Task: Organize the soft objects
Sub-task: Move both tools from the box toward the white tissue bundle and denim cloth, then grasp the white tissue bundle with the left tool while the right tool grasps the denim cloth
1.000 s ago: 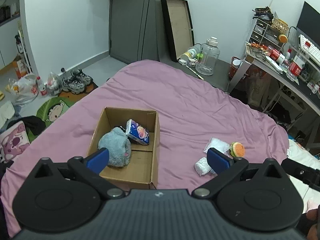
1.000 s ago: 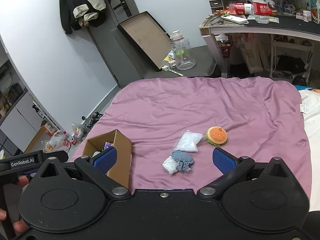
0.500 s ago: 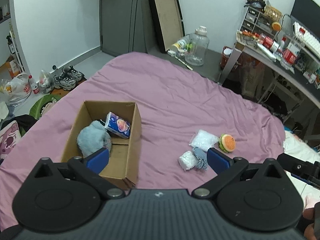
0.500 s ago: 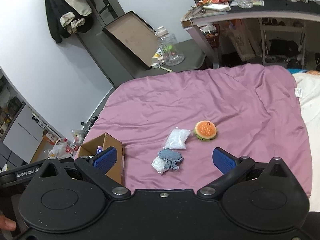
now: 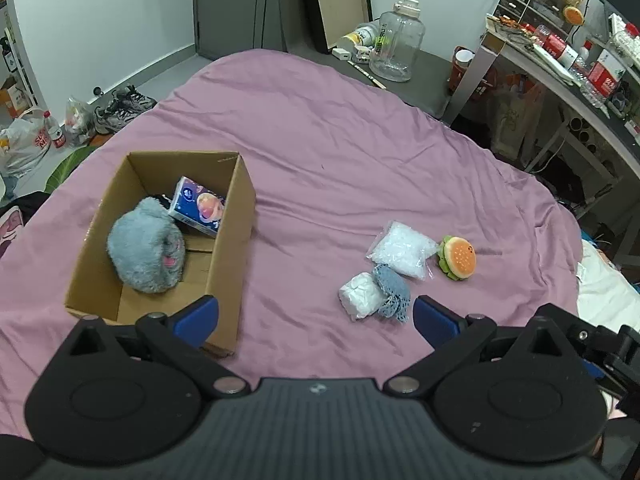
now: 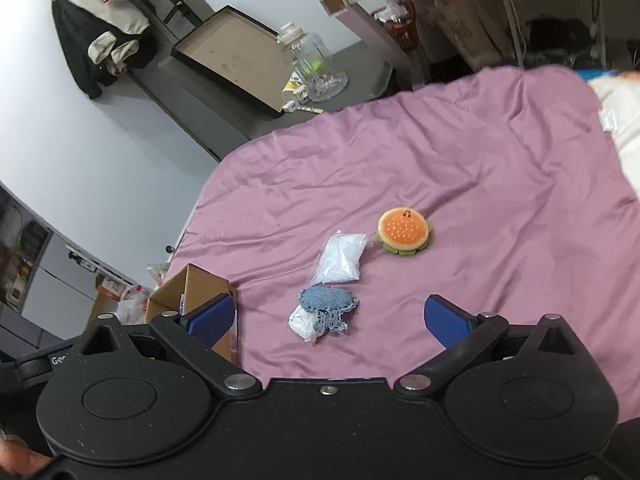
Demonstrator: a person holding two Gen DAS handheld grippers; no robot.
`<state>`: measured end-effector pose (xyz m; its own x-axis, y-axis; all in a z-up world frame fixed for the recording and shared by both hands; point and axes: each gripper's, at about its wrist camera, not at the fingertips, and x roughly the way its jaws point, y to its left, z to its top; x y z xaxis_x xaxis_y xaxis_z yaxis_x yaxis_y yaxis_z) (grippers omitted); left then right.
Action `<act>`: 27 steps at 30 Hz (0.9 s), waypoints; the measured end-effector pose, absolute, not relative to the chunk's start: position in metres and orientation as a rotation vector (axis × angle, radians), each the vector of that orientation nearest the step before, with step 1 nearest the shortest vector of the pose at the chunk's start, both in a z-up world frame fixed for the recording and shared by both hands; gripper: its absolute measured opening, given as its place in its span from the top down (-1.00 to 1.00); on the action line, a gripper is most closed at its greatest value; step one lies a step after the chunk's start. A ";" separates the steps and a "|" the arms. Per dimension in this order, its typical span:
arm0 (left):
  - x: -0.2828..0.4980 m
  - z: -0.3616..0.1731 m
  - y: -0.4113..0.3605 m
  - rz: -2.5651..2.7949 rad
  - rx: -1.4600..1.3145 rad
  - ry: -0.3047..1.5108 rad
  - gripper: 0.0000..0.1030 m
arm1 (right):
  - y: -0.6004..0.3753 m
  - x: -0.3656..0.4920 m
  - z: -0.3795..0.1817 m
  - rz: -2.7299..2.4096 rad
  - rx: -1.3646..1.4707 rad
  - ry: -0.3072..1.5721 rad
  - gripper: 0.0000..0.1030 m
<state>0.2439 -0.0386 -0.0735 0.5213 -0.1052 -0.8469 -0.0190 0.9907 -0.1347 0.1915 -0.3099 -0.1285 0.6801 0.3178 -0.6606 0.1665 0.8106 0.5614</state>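
Note:
A cardboard box (image 5: 234, 216) stands on the purple bedspread (image 5: 328, 152), holding a grey plush toy (image 5: 146, 252) and a blue tissue pack (image 5: 198, 206). To its right lie a clear bag of white stuff (image 5: 402, 250), a white bundle (image 5: 360, 296), a blue knitted piece (image 5: 392, 292) and a burger plush (image 5: 458, 258). My left gripper (image 5: 316, 318) hovers open between box and pile. My right gripper (image 6: 330, 318) is open just above the blue knitted piece (image 6: 328, 306) and white bundle (image 6: 304, 324), with the bag (image 6: 340, 258) and burger plush (image 6: 404, 232) beyond. The box corner (image 6: 192, 288) shows at left.
A big clear water jug (image 5: 396, 44) and a leaning flat box (image 5: 338, 0) stand on the floor past the bed. A cluttered desk (image 5: 560, 64) is at the right. Shoes and bags (image 5: 80, 116) lie on the floor at left. White bedding (image 5: 604, 292) borders the spread's right edge.
Both grippers have moved forward and lower toward the bed, so the box and the pile of soft things look larger and nearer. Both stay open and hold nothing.

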 end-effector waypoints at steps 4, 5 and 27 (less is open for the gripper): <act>0.255 -0.083 -0.048 -0.048 -0.120 1.027 -0.97 | -0.312 0.204 -0.147 0.106 0.691 0.860 -0.86; 0.258 -0.086 -0.050 -0.055 -0.130 1.033 -0.97 | -0.313 0.208 -0.152 0.111 0.706 0.865 -0.81; 0.309 -0.172 -0.066 -0.034 -0.300 1.170 0.13 | -0.309 0.281 -0.234 0.157 0.921 1.033 -0.20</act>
<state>0.3092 -0.0656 -0.1724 0.3947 -0.1816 -0.9007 -0.1287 0.9597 -0.2499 0.2806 -0.3088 -0.2341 0.5370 0.5144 -0.6686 0.2924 0.6300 0.7195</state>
